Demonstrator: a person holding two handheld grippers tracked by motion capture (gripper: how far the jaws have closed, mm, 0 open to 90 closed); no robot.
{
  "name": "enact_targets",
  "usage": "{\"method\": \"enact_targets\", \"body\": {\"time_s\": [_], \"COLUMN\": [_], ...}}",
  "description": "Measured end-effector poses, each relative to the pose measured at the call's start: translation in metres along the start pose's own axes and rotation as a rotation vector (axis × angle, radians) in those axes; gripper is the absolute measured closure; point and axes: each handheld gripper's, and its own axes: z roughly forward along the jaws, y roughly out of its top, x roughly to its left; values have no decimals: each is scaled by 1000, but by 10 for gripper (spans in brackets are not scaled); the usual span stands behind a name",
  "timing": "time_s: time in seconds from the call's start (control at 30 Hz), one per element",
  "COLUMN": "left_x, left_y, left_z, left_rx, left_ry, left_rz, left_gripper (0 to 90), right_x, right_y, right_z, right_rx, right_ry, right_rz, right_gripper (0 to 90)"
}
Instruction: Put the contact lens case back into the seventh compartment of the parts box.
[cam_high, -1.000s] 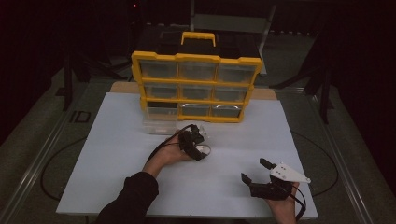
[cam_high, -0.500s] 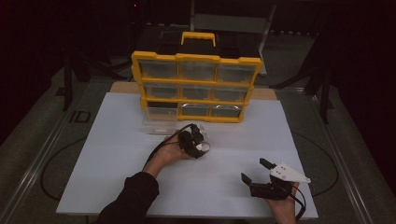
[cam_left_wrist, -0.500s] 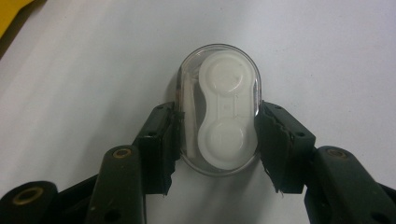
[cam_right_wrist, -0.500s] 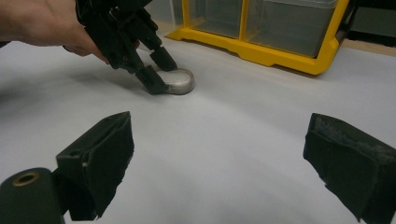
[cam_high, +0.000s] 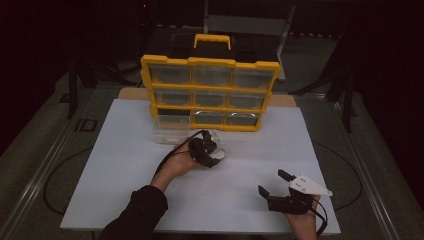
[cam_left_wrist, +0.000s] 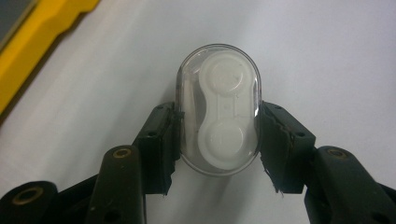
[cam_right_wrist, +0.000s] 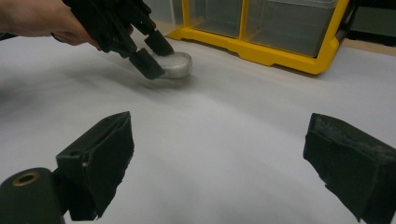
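Note:
A clear oval case (cam_left_wrist: 218, 109) with a white two-cup insert lies flat on the white table top. My left gripper (cam_left_wrist: 218, 140) is shut on it, one pad on each long side. From above, the left gripper (cam_high: 214, 154) sits in front of the yellow drawer cabinet (cam_high: 210, 95), and the case (cam_high: 220, 154) peeks out at its tip. The right gripper view shows the same case (cam_right_wrist: 177, 65) pinched on the table. My right gripper (cam_high: 272, 182) rests near the front right of the table, jaws wide open with nothing between them (cam_right_wrist: 219, 154).
The yellow cabinet with clear drawers and a handle stands at the back of the white sheet (cam_high: 125, 165). A clear drawer (cam_high: 170, 132) sits pulled out in front of its lower left. The cabinet's corner (cam_right_wrist: 261, 42) lies ahead of the right gripper.
The left gripper has shifted slightly and its jaws have closed onto the clear case. The right hand has stayed where it was.

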Motion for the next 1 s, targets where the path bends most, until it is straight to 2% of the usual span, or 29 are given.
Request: {"method": "enact_targets", "body": {"time_s": [0.4, 0.67, 1.0], "left_x": [2, 1, 0], "left_y": [1, 5, 11], "left_z": [-21, -33, -46], "left_rx": [-36, -59, -59], "left_ry": [12, 18, 10], "left_rz": [-27, -29, -4], "left_gripper": [500, 499, 499], "right_x": [0, 1, 0], "right_y": [0, 0, 0], "right_z": [0, 1, 1], "right_rx": [1, 1, 0], "right_ry": [3, 5, 5], "right_rz": [3, 4, 3], "right_gripper": [82, 82, 82]}}
